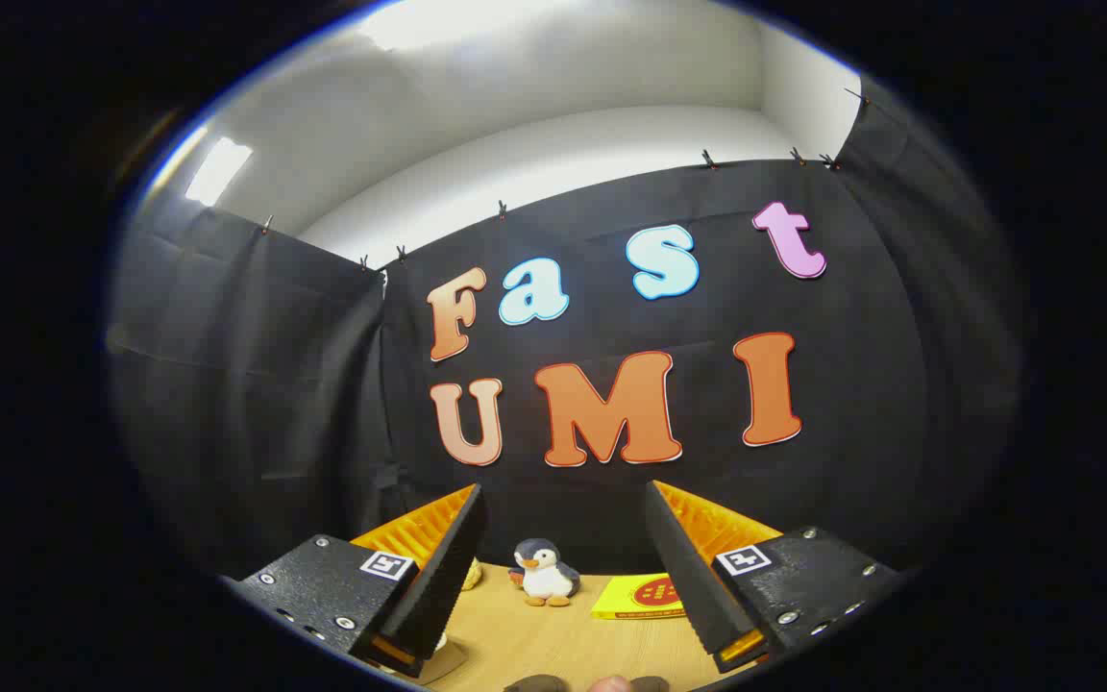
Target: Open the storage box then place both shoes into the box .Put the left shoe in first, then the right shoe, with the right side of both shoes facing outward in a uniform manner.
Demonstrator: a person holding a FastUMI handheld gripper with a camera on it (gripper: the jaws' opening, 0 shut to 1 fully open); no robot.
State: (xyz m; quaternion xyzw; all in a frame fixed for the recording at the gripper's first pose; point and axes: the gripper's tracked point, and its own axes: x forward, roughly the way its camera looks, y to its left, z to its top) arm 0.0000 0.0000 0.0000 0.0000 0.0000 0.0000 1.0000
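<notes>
Beyond gripper (563,567), fingers apart, empty | wooden table (563,644): penguin toy (544,572), yellow box (640,596) | black cloth wall (256,384)

Can only make out two dark rounded lumps (534,684) sitting side by side on the tabletop (553,639), right between the claw's (563,495) wide-apart fingers. Might be the shoes, but they're too cut off to tell.
</notes>
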